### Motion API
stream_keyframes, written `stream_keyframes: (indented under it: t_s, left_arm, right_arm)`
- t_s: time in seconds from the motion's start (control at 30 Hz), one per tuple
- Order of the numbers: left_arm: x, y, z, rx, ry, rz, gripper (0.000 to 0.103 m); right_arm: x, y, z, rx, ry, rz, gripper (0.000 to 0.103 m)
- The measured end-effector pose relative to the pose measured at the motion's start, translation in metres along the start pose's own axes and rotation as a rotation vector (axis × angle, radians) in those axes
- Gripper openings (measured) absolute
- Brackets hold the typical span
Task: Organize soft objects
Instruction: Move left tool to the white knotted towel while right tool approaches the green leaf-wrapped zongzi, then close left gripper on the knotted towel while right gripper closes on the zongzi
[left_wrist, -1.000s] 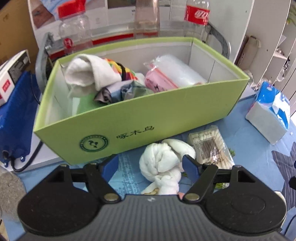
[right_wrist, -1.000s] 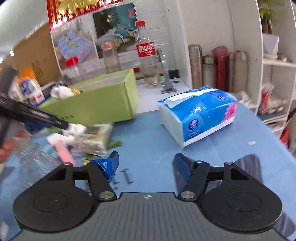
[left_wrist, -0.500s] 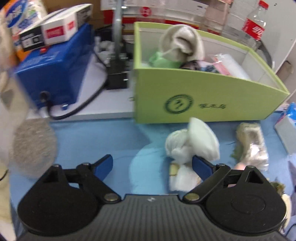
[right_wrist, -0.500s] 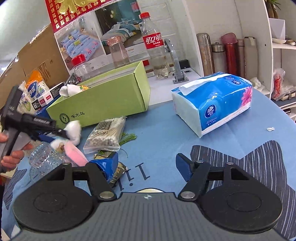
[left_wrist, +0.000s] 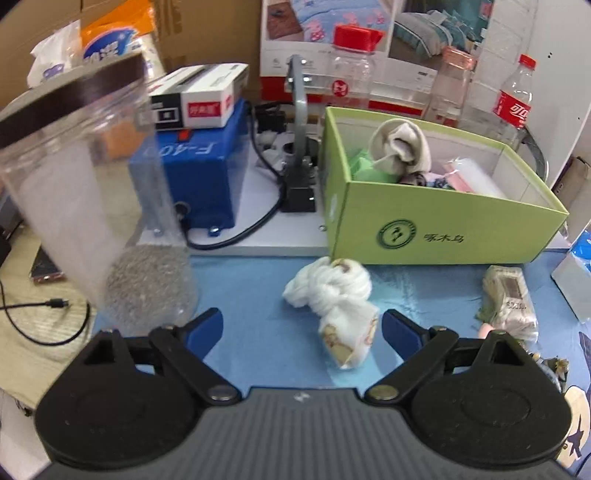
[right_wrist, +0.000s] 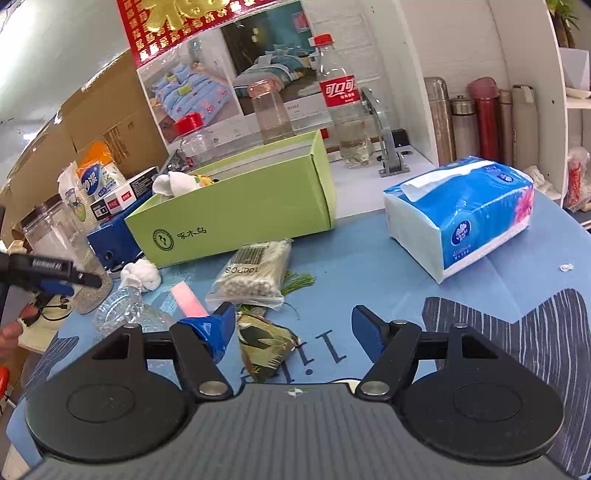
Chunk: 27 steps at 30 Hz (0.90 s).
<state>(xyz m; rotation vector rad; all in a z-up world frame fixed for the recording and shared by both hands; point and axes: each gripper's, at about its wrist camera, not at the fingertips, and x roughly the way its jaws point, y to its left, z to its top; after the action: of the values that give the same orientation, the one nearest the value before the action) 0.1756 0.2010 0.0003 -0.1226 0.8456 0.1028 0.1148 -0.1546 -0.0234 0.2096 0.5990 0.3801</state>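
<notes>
A white knotted sock bundle (left_wrist: 334, 299) lies on the blue tablecloth in front of the green box (left_wrist: 443, 236). The box holds a grey-white sock roll (left_wrist: 400, 147) and other soft items. My left gripper (left_wrist: 303, 328) is open and empty, just short of the bundle. The bundle also shows in the right wrist view (right_wrist: 142, 273), with the left gripper (right_wrist: 55, 275) beside it. My right gripper (right_wrist: 293, 328) is open and empty above the cloth, near a green wrapped packet (right_wrist: 264, 345). The green box (right_wrist: 236, 214) stands beyond it.
A clear plastic jar (left_wrist: 88, 192) stands at left, a blue device (left_wrist: 192, 177) behind it. A cotton swab bag (right_wrist: 255, 271), pink bar (right_wrist: 188, 299), crushed bottle (right_wrist: 125, 310) and tissue pack (right_wrist: 461, 221) lie on the cloth. Bottles and flasks line the back.
My left gripper has pulled back and swung left, so the sock bundle sits farther ahead between its fingers. My right gripper has shifted slightly; the tissue pack appears farther away.
</notes>
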Motion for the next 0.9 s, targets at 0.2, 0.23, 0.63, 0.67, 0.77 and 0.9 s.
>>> stream_keyframes:
  t_s: [0.2,0.23,0.63,0.67,0.77,0.9]
  left_arm:
    - [0.040,-0.025,0.006,0.062,0.047,0.036,0.094]
    - [0.044,-0.025,0.006,0.060,0.056,0.028,0.094]
    - [0.078,-0.028,0.006,0.059,0.098,0.019,0.094]
    - [0.081,-0.028,0.006,0.061,0.101,0.020,0.094]
    - [0.085,-0.029,0.004,0.068,0.087,0.039,0.094]
    - [0.084,-0.026,0.005,0.046,0.082,0.036,0.091]
  right_arm:
    - [-0.002,0.010,-0.007,-0.094,0.049,0.005,0.056]
    - [0.000,0.013,-0.009,-0.117,0.061,0.004,0.056]
    - [0.068,0.034,-0.012,-0.358,0.179,-0.011,0.058]
    - [0.067,0.033,-0.012,-0.352,0.174,-0.010,0.058]
    - [0.063,0.031,-0.021,-0.355,0.119,-0.008,0.059]
    - [0.064,0.032,-0.019,-0.356,0.127,-0.011,0.060]
